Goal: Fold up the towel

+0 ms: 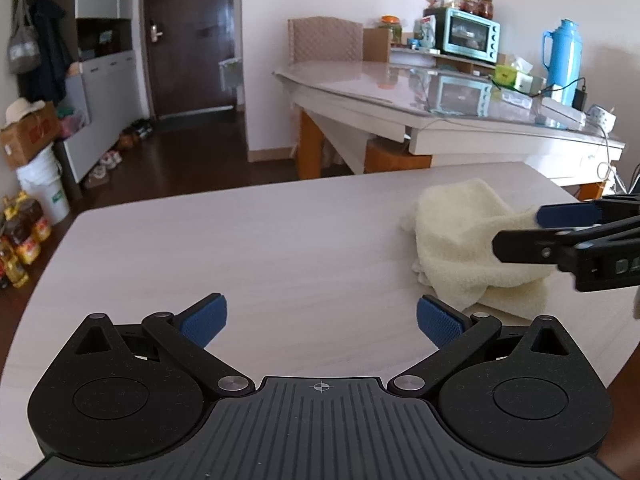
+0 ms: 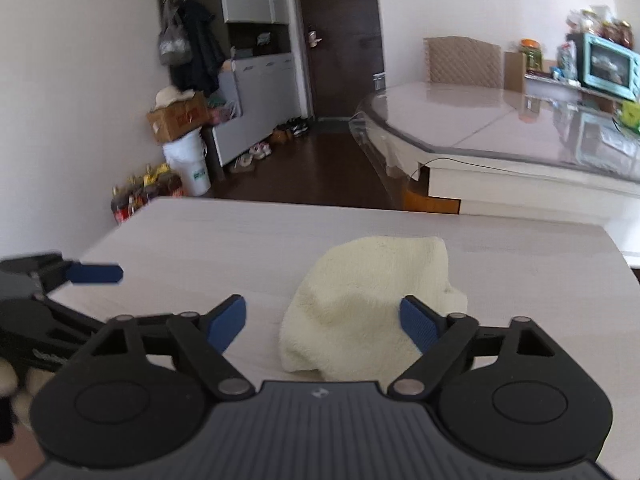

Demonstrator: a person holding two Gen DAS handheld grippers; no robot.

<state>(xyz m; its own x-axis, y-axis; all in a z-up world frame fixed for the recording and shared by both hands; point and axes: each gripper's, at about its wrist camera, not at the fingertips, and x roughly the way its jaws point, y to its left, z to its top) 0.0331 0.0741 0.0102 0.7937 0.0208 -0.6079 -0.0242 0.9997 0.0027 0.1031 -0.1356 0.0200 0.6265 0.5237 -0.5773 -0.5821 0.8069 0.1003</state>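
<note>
A cream towel [image 1: 468,244] lies crumpled in a heap on the pale wooden table [image 1: 260,248], to the right in the left wrist view. My left gripper [image 1: 322,320] is open and empty, over bare tabletop to the left of the towel. My right gripper [image 2: 322,322] is open and empty, just above the near part of the towel [image 2: 360,304], its jaws spread to either side of the heap. The right gripper also shows in the left wrist view [image 1: 516,232], over the towel. The left gripper shows at the left edge of the right wrist view [image 2: 94,274].
A glass-topped dining table [image 1: 400,88] stands beyond the far edge, with a teal oven [image 1: 468,36], a blue thermos [image 1: 562,60] and cables. A chair [image 1: 326,40] stands behind it. Boxes, a bucket [image 1: 42,184], bottles and shoes line the left wall.
</note>
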